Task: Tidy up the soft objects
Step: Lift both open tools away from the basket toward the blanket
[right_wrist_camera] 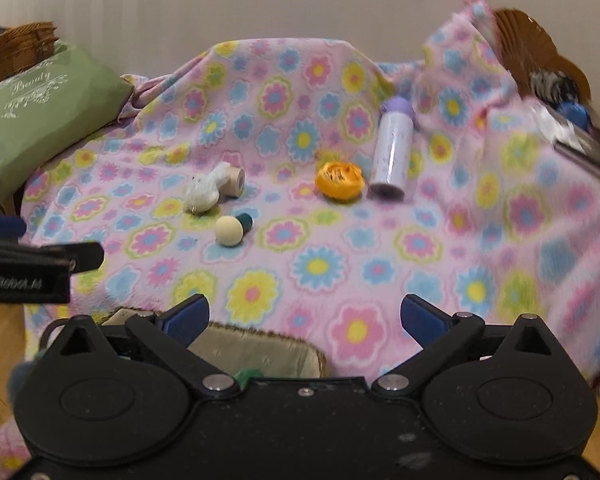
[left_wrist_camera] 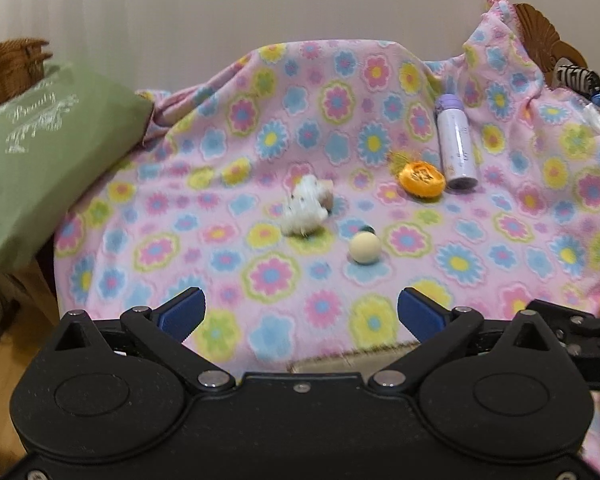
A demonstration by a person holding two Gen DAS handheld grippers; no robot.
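A pink flowered blanket (left_wrist_camera: 260,152) (right_wrist_camera: 380,248) covers the surface. On it lie a small white plush toy (left_wrist_camera: 305,210) (right_wrist_camera: 204,194), a cream ball (left_wrist_camera: 365,247) (right_wrist_camera: 229,231), an orange soft round piece (left_wrist_camera: 422,180) (right_wrist_camera: 340,181) and a lilac bottle (left_wrist_camera: 456,144) (right_wrist_camera: 392,152) on its side. My left gripper (left_wrist_camera: 300,312) is open and empty, near the blanket's front edge, short of the ball. My right gripper (right_wrist_camera: 306,318) is open and empty, also at the front edge. A beige roll (right_wrist_camera: 236,179) lies behind the plush.
A green pillow (left_wrist_camera: 40,152) (right_wrist_camera: 40,112) rests at the left against a wicker basket (left_wrist_camera: 12,68). A carved wooden piece (left_wrist_camera: 540,36) and clutter sit at the back right. A greyish cushion (right_wrist_camera: 260,352) lies under the blanket's front edge. A dark teal cap (right_wrist_camera: 245,222) lies by the ball.
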